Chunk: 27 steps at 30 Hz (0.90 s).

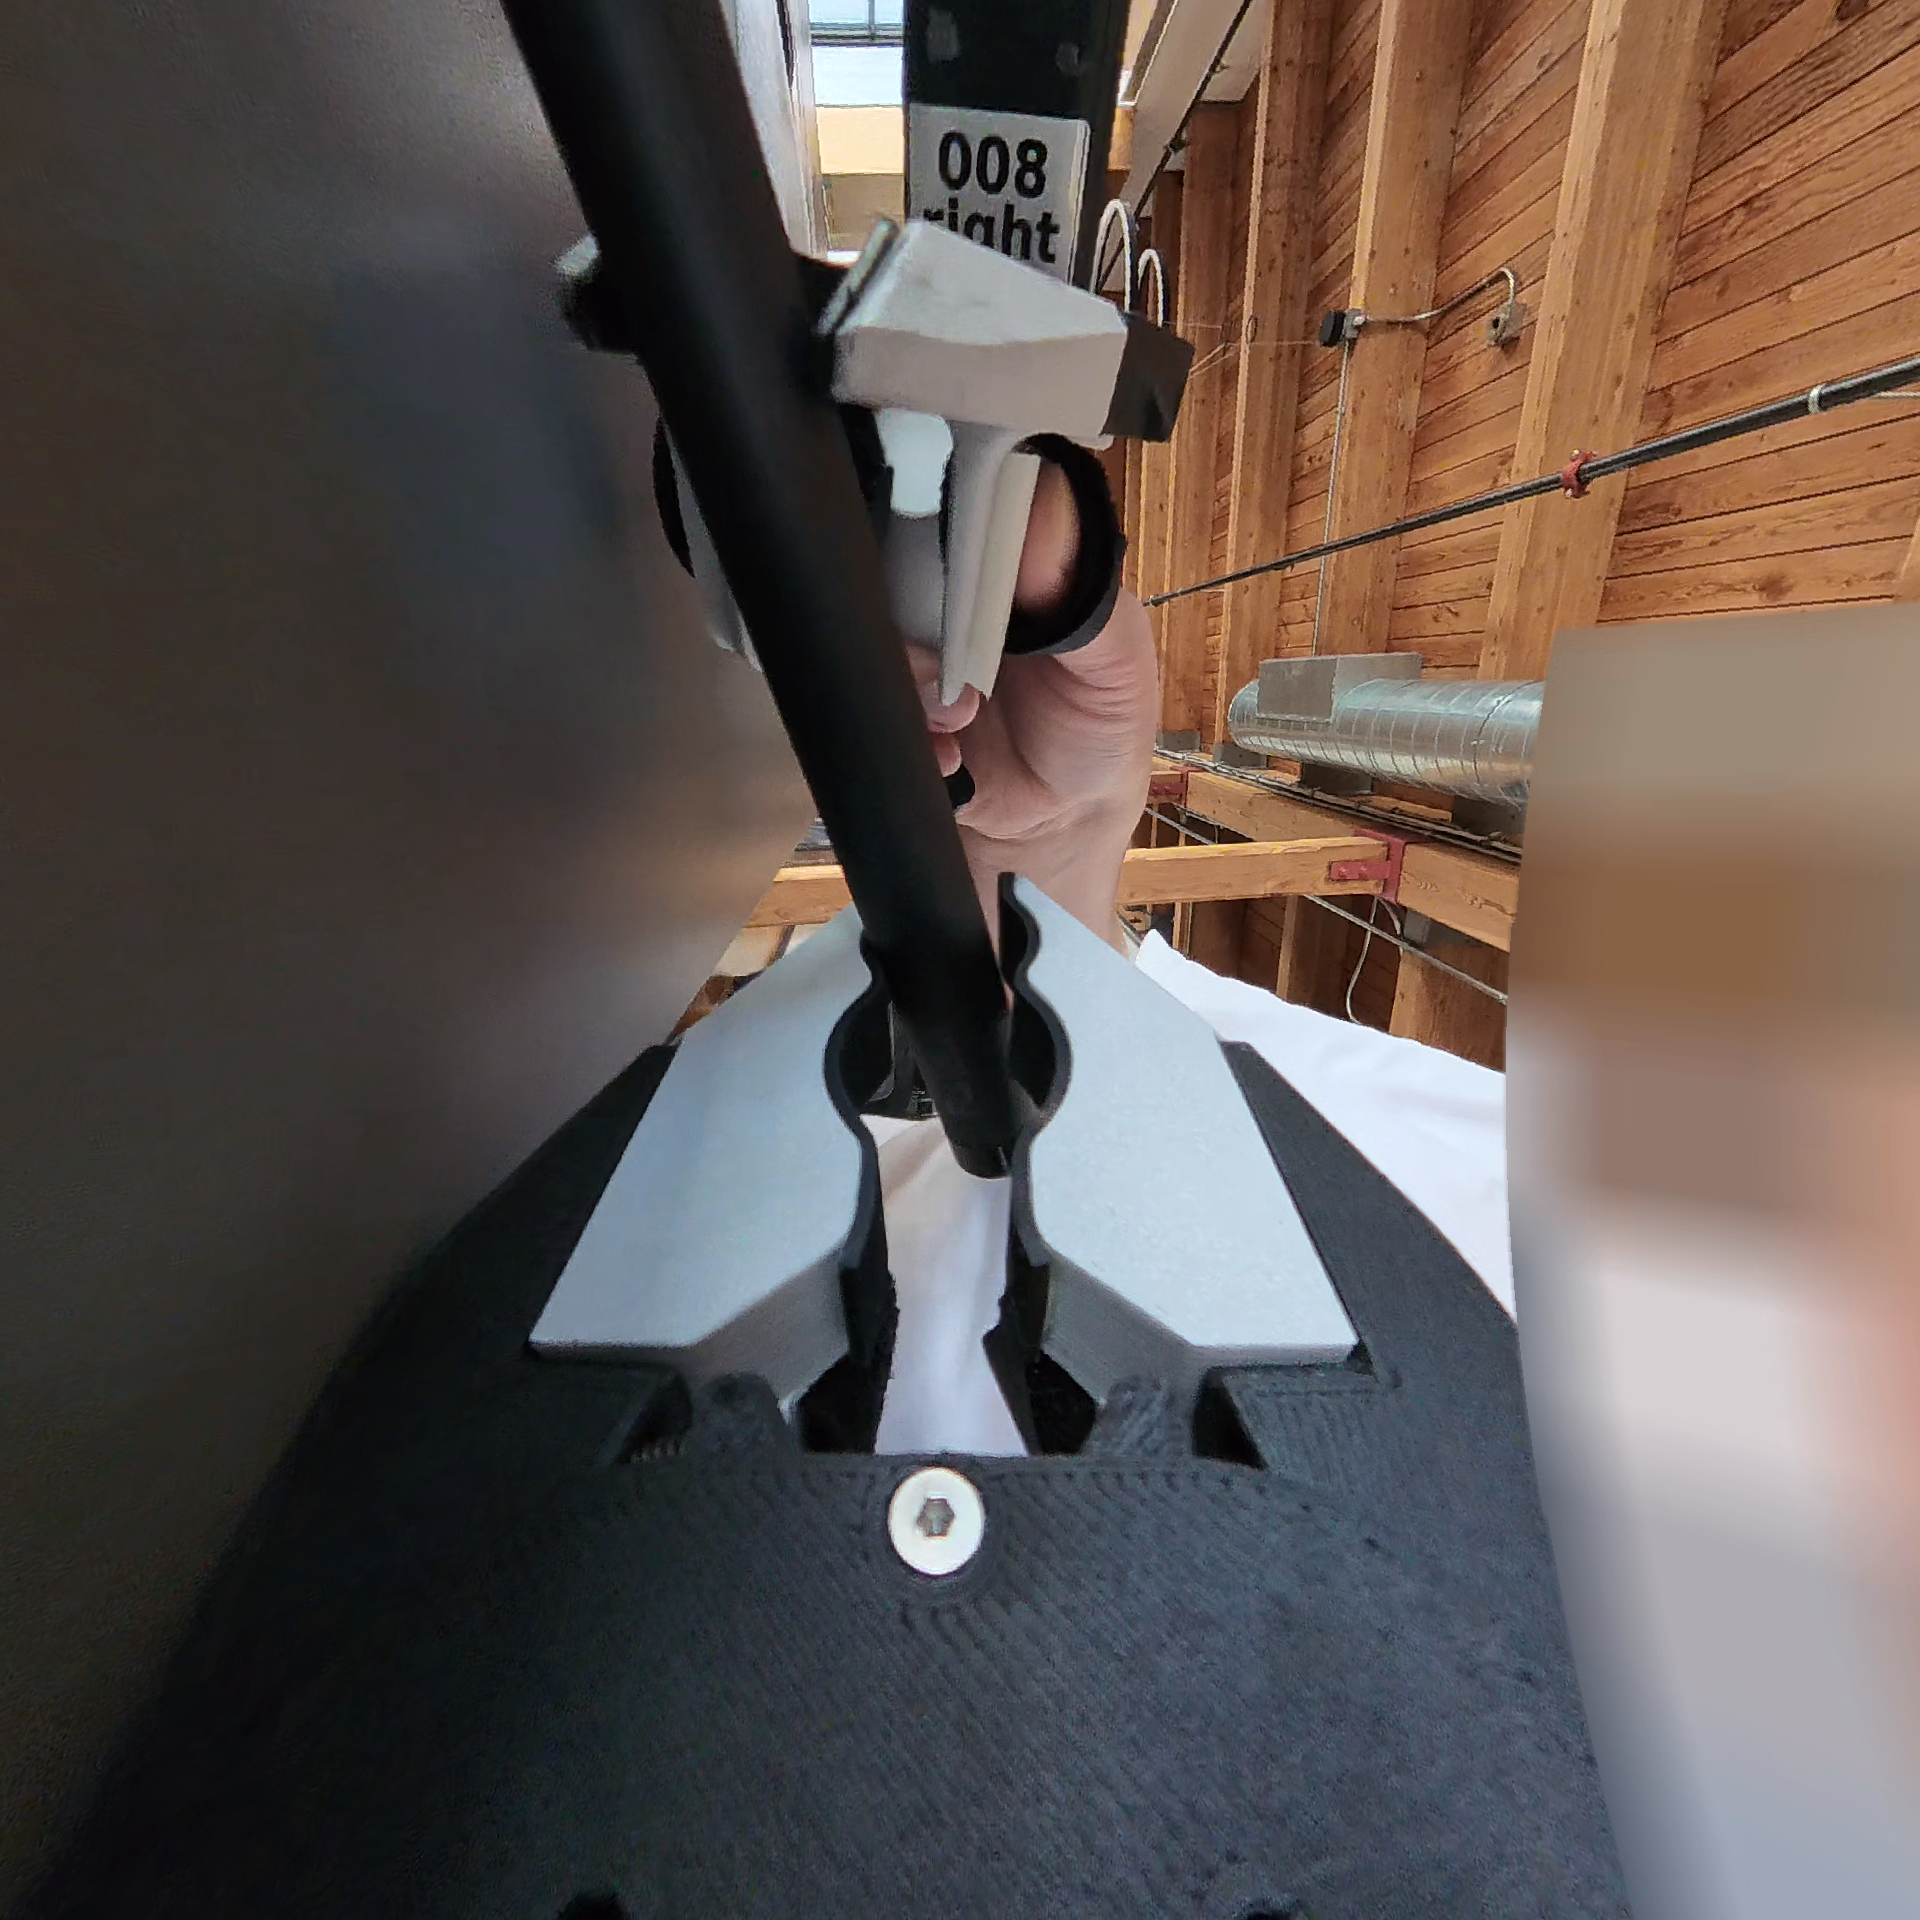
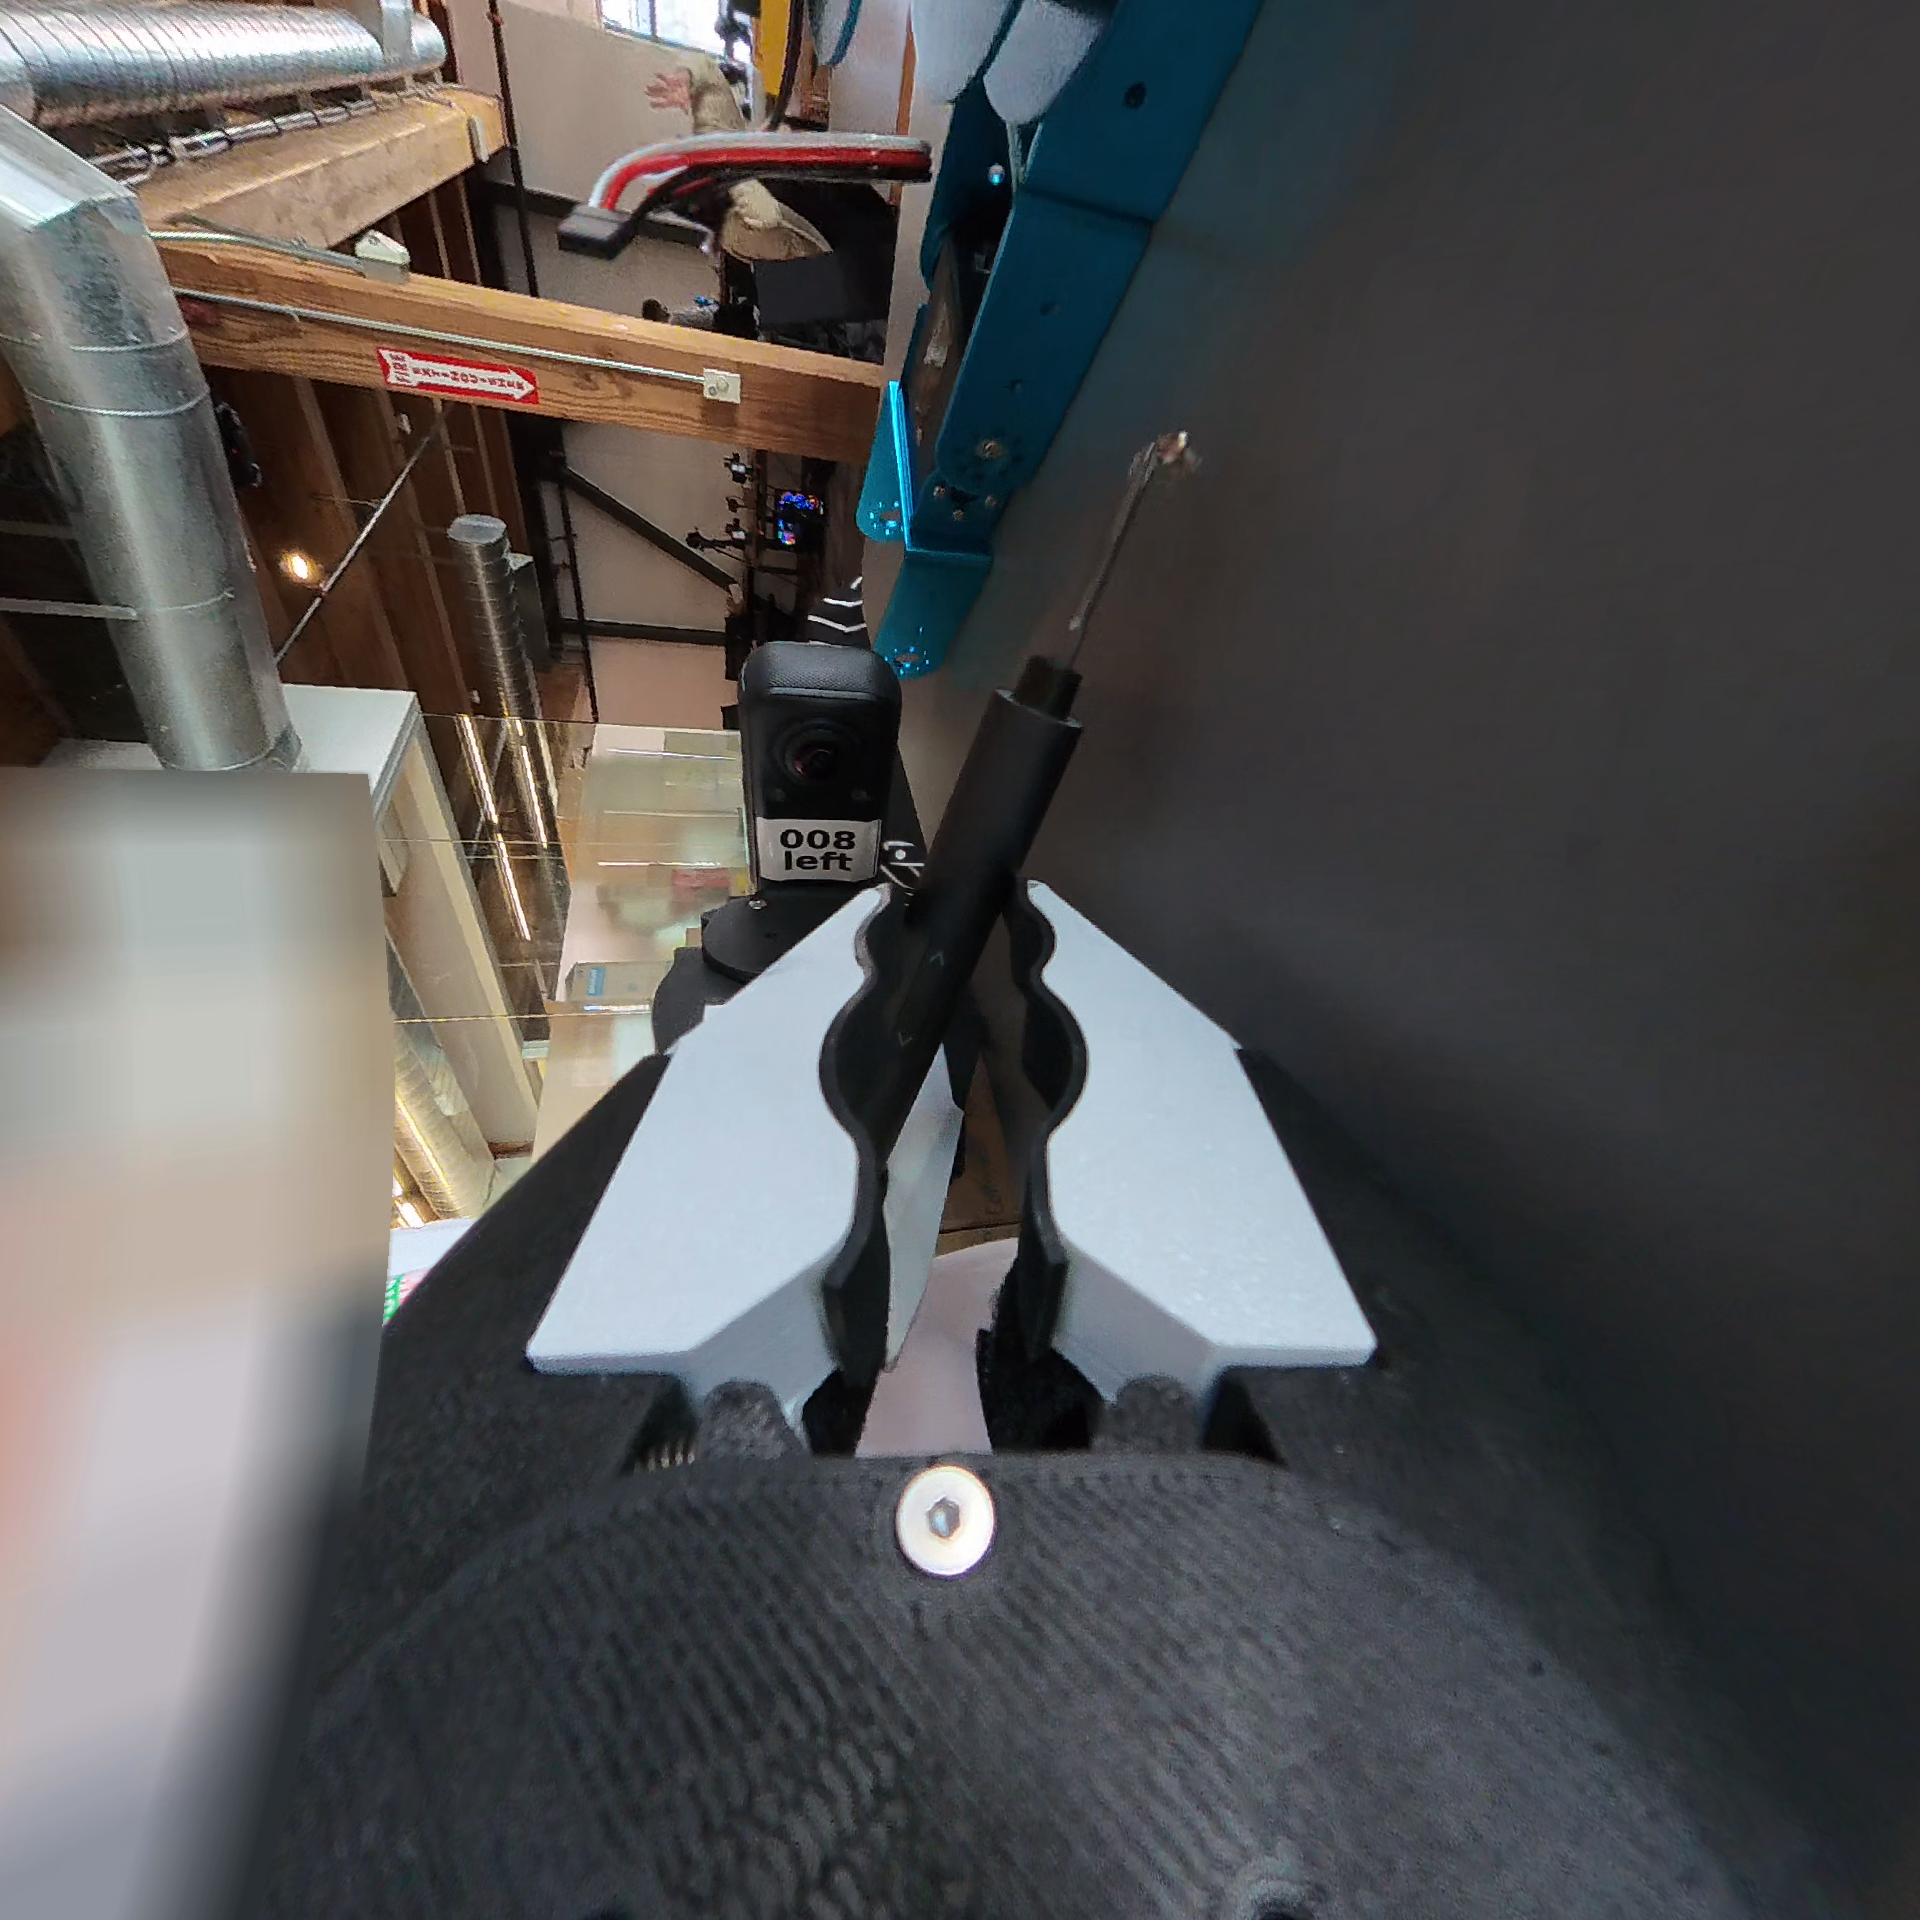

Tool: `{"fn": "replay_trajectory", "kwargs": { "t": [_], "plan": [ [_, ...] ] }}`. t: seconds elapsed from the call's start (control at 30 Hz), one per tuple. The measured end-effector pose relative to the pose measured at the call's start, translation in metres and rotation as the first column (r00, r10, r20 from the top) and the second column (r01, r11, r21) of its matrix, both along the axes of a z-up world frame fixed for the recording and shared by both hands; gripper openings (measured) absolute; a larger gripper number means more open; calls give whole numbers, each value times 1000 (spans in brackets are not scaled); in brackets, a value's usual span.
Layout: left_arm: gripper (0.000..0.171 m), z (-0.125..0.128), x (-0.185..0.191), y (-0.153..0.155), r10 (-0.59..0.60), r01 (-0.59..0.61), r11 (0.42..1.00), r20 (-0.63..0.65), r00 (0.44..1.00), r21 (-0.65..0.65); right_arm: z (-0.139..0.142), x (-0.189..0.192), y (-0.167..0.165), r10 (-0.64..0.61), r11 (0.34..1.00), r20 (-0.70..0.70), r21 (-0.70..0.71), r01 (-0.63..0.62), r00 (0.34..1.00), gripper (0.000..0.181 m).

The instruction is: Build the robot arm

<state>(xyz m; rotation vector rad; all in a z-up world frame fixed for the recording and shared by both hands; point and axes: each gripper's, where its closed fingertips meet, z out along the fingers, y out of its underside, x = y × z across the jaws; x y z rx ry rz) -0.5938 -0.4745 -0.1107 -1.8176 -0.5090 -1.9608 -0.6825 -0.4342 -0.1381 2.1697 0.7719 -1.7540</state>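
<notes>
A black screwdriver-like tool with a round handle runs up along a dark grey panel. My left gripper is shut around the butt end of the handle, which sits in the round notch of its pads. My right gripper is shut on the handle farther up. The tool's thin metal shaft reaches to the grey panel, with its tip touching it. The right gripper and the hand holding it show in the left wrist view. The left gripper's camera shows behind in the right wrist view.
A blue metal bracket is fixed to the panel just beyond the tool's tip. Wooden walls and beams and silver ducts lie behind. A white garment is close on the right of the left gripper. The gap from one gripper's tips to the other's is roughly 9 centimeters.
</notes>
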Motion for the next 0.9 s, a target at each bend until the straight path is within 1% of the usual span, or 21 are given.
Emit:
{"fn": "replay_trajectory", "kwargs": {
  "t": [0.13, 0.27, 0.33, 0.43, 0.5, 0.57, 0.6, 0.63, 0.7, 0.77, 0.9],
  "plan": [
    [12, -2, 6, -3, -16, 16, 1000, -11, 1000, -6, 1, 5, -3, -1, 1000, 0, -29, 1, 1000, 20],
    [12, -1, 10, -5, -9, 10, 1000, 7, 1000, -17, 1, 8, -5, 12, 999, 3, -35, -12, 1000, 20],
    [12, -3, 12, -7, -18, 18, 1000, -18, 1000, -16, 2, 9, -7, 20, 999, -4, -50, -20, 1000, 20],
    [10, -2, 14, -8, -28, 28, 1000, -60, 998, 6, 11, 6, -10, 4, 993, -51, -115, -10, 999, 16],
    [10, 1, 16, -7, -22, 25, 999, -78, 997, 33, 20, 5, -10, -16, 984, -93, -176, -1, 996, 17],
    [9, 2, 17, -8, -31, 36, 998, -106, 994, 47, 25, 6, -13, -12, 978, -113, -208, -12, 994, 17],
    [9, 3, 18, -8, -34, 40, 998, -117, 993, 52, 27, 7, -16, 0, 978, -118, -210, -24, 993, 18],
    [9, 4, 18, -7, -32, 39, 998, -121, 992, 56, 28, 7, -18, 12, 979, -125, -202, -37, 992, 23],
    [9, 7, 20, -6, -39, 45, 997, -102, 994, 64, 29, 8, -24, 42, 983, -125, -174, -63, 991, 31],
    [9, 10, 21, -3, -24, 30, 997, -81, 996, 73, 33, 7, -25, 46, 987, -141, -147, -67, 989, 18],
    [9, 13, 32, 0, -46, 53, 993, -77, 996, 101, 35, 13, -26, 92, 985, -121, -132, -108, 988, 17]
  ]
}}
